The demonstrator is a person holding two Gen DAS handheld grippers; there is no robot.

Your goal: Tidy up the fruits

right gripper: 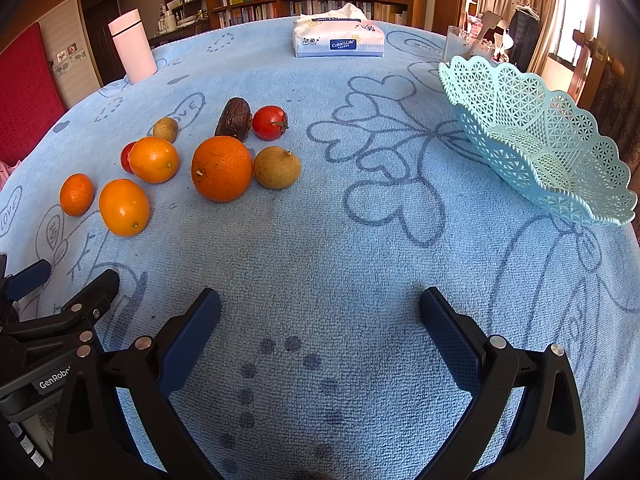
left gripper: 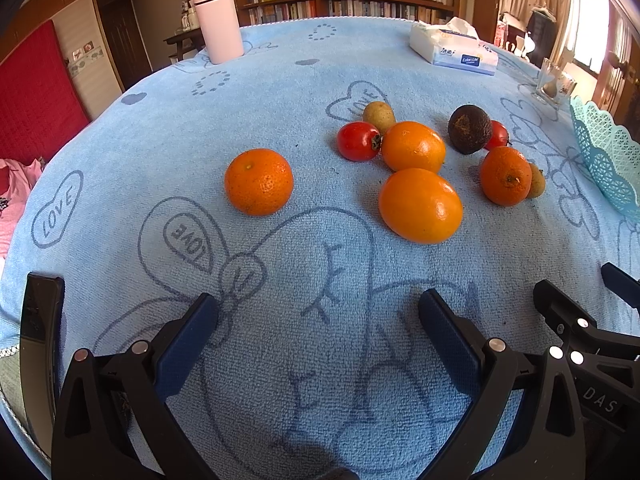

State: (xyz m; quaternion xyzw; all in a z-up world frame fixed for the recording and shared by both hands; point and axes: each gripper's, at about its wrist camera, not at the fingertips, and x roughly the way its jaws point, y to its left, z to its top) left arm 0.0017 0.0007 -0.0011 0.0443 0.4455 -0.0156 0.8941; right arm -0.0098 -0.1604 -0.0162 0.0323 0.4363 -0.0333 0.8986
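Blue tablecloth (right gripper: 320,240), fruit loose at left, basket (right gripper: 536,140) empty far right. Both grippers (left gripper: 318,320) (right gripper: 320,320) wide, holding nothing. Best to straddle near orange (right gripper: 222,168) squarely, squeeze gently.

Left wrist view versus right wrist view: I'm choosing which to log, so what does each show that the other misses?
Only the left wrist view shows the pink cloth at the table's edge. Only the right wrist view shows the basket almost whole, empty inside, and the whole brown fruit beside an orange. Both show the fruits loose on the blue cloth, the pink bottle, the tissue pack, and both grippers, left and right, open and empty.
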